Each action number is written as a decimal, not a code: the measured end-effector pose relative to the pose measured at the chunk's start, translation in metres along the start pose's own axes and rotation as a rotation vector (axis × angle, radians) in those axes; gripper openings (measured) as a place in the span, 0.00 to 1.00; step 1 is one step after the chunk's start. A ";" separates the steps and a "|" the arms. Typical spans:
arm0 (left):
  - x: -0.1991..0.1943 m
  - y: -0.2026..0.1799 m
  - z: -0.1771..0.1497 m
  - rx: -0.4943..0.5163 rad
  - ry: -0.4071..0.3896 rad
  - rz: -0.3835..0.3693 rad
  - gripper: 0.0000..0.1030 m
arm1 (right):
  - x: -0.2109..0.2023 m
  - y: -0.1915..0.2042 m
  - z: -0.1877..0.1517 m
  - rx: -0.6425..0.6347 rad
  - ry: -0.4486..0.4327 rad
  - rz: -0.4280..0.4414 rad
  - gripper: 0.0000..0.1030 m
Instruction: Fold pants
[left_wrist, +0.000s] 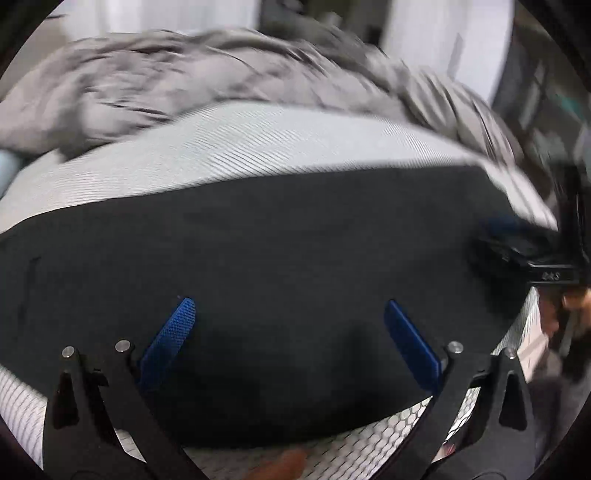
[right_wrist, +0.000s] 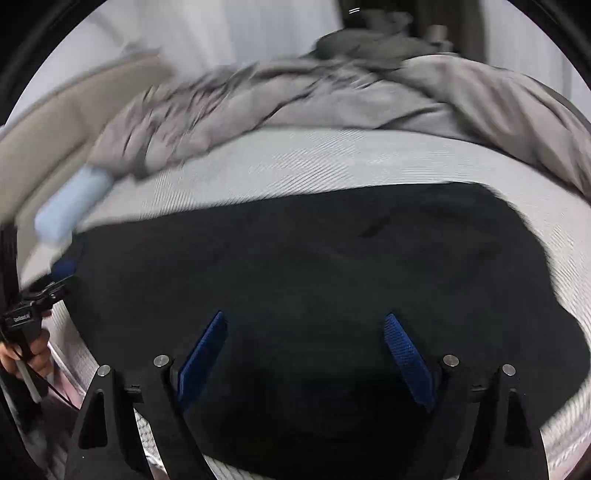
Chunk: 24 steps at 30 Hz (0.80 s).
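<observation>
Black pants lie flat across a white patterned mattress, filling the lower half of both views; in the right wrist view the pants look like a folded dark slab. My left gripper hovers over them, open, blue pads spread wide with nothing between them. My right gripper is likewise open above the cloth, its pads clear of the fabric. The right gripper also shows at the right edge of the left wrist view, and the left gripper at the left edge of the right wrist view.
A crumpled grey blanket is heaped along the far side of the mattress. A light blue pillow lies at the left by a beige headboard. A hand holds the left tool's handle.
</observation>
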<state>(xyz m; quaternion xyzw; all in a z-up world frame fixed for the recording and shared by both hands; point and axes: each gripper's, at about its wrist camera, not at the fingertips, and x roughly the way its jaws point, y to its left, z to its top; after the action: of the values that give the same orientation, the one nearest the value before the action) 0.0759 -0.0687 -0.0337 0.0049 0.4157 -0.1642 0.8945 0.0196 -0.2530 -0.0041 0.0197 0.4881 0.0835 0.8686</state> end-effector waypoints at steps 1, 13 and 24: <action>0.010 -0.008 -0.004 0.026 0.028 -0.004 0.99 | 0.013 0.014 0.002 -0.060 0.015 0.006 0.86; 0.004 0.076 -0.035 -0.136 0.075 0.184 0.99 | 0.006 -0.085 -0.034 -0.038 0.042 -0.309 0.85; 0.063 -0.024 0.024 0.022 0.167 0.008 0.99 | 0.037 0.035 0.009 -0.172 0.020 -0.014 0.86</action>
<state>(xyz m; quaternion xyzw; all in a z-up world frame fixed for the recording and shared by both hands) 0.1247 -0.1130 -0.0621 0.0298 0.4873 -0.1643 0.8571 0.0419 -0.2116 -0.0263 -0.0592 0.4878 0.1193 0.8628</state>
